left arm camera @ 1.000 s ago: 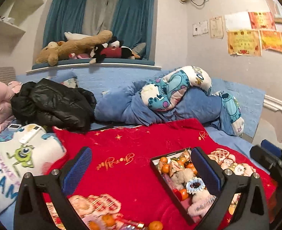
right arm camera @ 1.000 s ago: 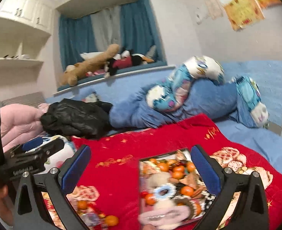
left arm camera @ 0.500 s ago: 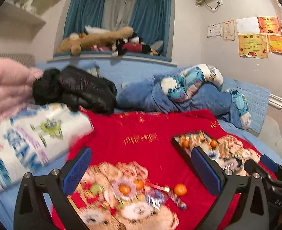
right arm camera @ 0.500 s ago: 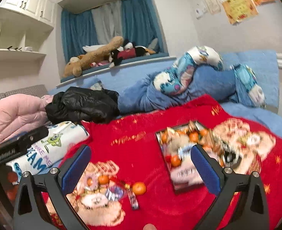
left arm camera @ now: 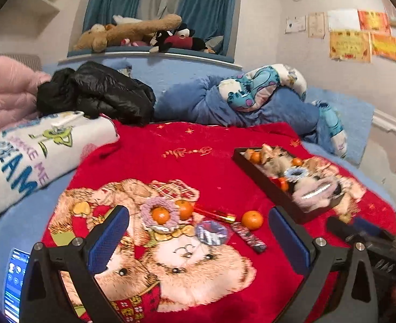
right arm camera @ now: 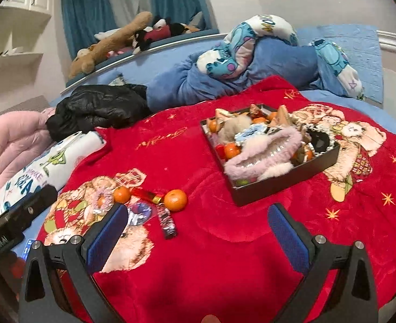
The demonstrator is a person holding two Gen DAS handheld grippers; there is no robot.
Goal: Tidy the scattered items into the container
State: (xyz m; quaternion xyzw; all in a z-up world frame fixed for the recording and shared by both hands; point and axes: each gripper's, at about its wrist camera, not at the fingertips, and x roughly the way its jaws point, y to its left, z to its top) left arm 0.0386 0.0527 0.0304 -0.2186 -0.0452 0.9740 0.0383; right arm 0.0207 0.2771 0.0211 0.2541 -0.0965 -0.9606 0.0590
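**Right wrist view: tray and loose items on the red blanket**

The right gripper (right arm camera: 198, 231) hangs over the red blanket (right arm camera: 214, 255) with its jaws wide apart and nothing between them. A black tray (right arm camera: 281, 181) lies ahead and to the right, filled with mandarins, a pink furry hair clip (right arm camera: 262, 153) and other small items. To the left of the tray, well apart from it, lie a loose mandarin (right arm camera: 175, 200), a second mandarin (right arm camera: 121, 194), a red wrapped stick (right arm camera: 146, 195) between them and a dark patterned bar (right arm camera: 166, 221). The left gripper (right arm camera: 17, 223) shows at the left edge.
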